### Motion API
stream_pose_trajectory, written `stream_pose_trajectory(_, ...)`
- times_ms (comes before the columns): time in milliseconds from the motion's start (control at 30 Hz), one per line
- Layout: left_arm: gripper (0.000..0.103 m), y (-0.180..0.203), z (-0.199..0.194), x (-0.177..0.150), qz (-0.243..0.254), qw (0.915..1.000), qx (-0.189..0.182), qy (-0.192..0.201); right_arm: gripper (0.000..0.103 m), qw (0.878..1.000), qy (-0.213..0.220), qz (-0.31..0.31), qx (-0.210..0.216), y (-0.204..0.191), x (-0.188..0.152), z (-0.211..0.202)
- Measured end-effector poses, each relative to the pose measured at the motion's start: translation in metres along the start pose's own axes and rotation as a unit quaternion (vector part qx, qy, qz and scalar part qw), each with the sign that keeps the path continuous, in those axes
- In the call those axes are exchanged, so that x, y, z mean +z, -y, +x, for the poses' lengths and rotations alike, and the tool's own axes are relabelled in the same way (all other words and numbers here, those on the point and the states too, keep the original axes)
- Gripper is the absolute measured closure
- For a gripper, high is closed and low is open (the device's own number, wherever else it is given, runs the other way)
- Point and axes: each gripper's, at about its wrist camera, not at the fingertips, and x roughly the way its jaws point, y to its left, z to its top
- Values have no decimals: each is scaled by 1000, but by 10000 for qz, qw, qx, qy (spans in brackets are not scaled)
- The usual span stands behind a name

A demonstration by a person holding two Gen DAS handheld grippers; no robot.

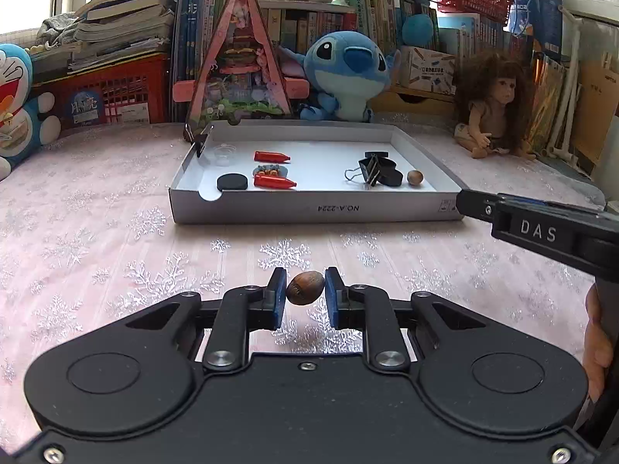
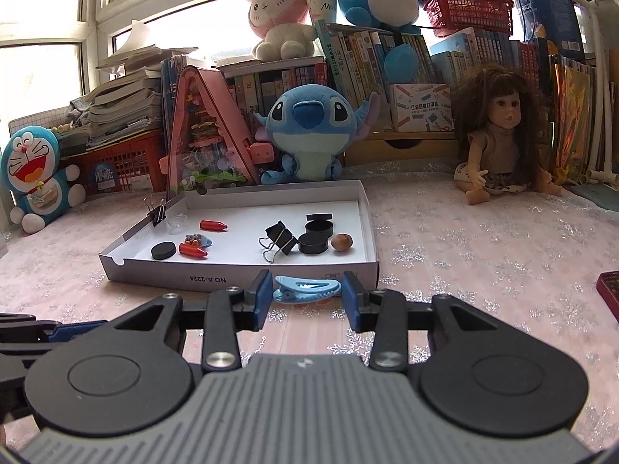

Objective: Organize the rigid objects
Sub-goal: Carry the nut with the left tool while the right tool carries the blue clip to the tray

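1. Now your left tongs [image 1: 305, 290] are closed on a brown nut [image 1: 305, 288]; both blue pads [image 1: 279, 297] press its sides, and it hangs just above the pink snowflake cloth [image 1: 116, 239] on the desk.
2. Your right tongs [image 2: 305, 294] stand partly open around a light blue hair clip [image 2: 307, 289]. The clip lies across between the pads; I cannot tell if the pads really touch its ends, or if it is lifted from the cloth.
3. In the left wrist view, your right tongs come in from the right edge, with your hand [image 1: 597, 344] below them on the handle.
4. The white cardboard tray [image 1: 309, 208] lies on the desk, beyond both tongs and well apart from the nut you hold.
5. On the left side of the tray you see two red bullet-shaped pieces [image 2: 213, 226], a flat black disc [image 2: 161, 250], a small clear cup [image 2: 178, 222] and a little blue dish with coloured bits [image 2: 197, 240].
6. On the right side you see a black binder clip [image 2: 279, 240], two black round boxes [image 2: 313, 243] touching each other, and a second nut [image 2: 342, 241] just beside them.
7. Another binder clip [image 2: 158, 212] is clamped on the far left corner of the tray wall.
8. Behind the tray stand a blue plush toy [image 2: 305, 135], a doll [image 2: 499, 143] and rows of books [image 2: 367, 62].
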Motion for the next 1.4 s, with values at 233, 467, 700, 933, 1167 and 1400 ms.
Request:
stream_pose_trajectory(233, 83, -4, 0, 20, -61, 9998, 88, 151, 59, 10000, 41, 30, 13, 0, 3, -1)
stream_pose_trajectory(467, 83, -5, 2, 24, -55, 9997, 113, 188, 59, 10000, 49, 11, 0, 0, 3, -1)
stream_pose_trajectory(700, 83, -11, 8, 36, -127, 9998, 101, 138, 59, 10000, 4, -41, 17, 1, 13, 2)
stream_pose_trajectory(933, 83, -21, 20, 66, -175, 9994, 130, 270, 59, 9998, -100, 133, 81, 11, 34, 18)
stream_pose_trajectory(1167, 83, -31, 50, 94, -219, 9995, 22, 231, 59, 9985, -385, 297, 244, 18, 49, 45)
stream_pose_trajectory(1400, 83, -40, 86, 114, -259, 9997, -35, 5, 59, 9945, -784, 553, 411, 26, 65, 78)
